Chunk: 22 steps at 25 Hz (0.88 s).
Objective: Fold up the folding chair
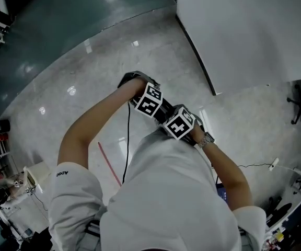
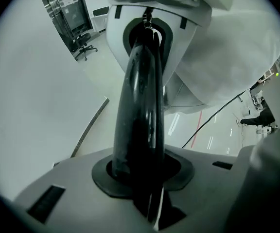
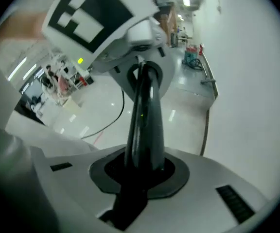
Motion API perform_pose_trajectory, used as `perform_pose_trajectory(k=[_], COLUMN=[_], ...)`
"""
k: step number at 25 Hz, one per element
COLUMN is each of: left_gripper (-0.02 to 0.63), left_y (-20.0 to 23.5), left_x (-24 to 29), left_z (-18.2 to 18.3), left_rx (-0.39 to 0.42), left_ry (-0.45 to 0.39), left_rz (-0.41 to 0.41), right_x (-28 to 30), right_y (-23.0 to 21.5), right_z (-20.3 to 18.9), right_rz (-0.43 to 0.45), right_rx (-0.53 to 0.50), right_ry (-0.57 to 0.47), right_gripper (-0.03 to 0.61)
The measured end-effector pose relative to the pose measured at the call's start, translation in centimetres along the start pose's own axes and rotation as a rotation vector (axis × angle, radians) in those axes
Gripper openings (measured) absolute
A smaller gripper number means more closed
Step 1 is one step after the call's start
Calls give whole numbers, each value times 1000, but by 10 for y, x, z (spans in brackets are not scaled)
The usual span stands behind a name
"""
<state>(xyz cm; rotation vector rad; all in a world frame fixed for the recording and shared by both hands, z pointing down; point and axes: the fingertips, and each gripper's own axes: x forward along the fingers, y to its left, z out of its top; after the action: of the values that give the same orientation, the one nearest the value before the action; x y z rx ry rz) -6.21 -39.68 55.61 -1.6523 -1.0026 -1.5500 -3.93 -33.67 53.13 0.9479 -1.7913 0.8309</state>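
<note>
1. Head view: a person in a white shirt [image 1: 166, 192] stands on a pale glossy floor [image 1: 88, 72]. Both arms reach towards the middle of the frame.
2. There the left gripper [image 1: 151, 100] and the right gripper [image 1: 180, 123] sit side by side, their marker cubes almost touching.
3. A wristwatch [image 1: 207, 139] shows just right of the right gripper. A black cable [image 1: 128, 140] hangs below the left one, beside a red stripe [image 1: 110, 163] on the floor.
4. A white wall [image 1: 244, 30] fills the upper right. The folding chair cannot be made out; the grippers and the person's body hide whatever lies beneath them.
5. Left gripper view: the dark fingers [image 2: 140, 106] stand drawn together with only a thin slit between them, and nothing can be made out in it. They run up the centre to the right gripper's pale body at the top edge.
6. An office chair [image 2: 84, 45] stands far off at upper left, and the shirt fills the right side. No folding chair is recognisable.
7. Right gripper view: the fingers [image 3: 147, 125] are likewise close together, with nothing visible in their grip. They point at the left gripper, whose marker cube [image 3: 89, 13] sits at upper left. Again no folding chair can be made out.
</note>
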Motion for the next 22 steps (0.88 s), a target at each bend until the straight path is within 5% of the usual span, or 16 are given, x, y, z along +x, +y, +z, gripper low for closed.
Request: perform_pose_trajectory(k=[2, 10, 22], left_gripper=[102, 75, 75], left_y=[2, 26, 58], left_x=[0, 3, -1], left_z=[0, 42, 163], left_rx=[3, 4, 96], left_ry=[4, 39, 161], left_rz=[-12, -61, -90], right_x=[2, -15, -66], right_y=[-3, -32, -61], right_z=[-3, -43, -155], right_rz=[-42, 28, 31], right_rx=[-69, 3, 119], right_ry=[7, -19, -137], right_gripper=[67, 57, 57])
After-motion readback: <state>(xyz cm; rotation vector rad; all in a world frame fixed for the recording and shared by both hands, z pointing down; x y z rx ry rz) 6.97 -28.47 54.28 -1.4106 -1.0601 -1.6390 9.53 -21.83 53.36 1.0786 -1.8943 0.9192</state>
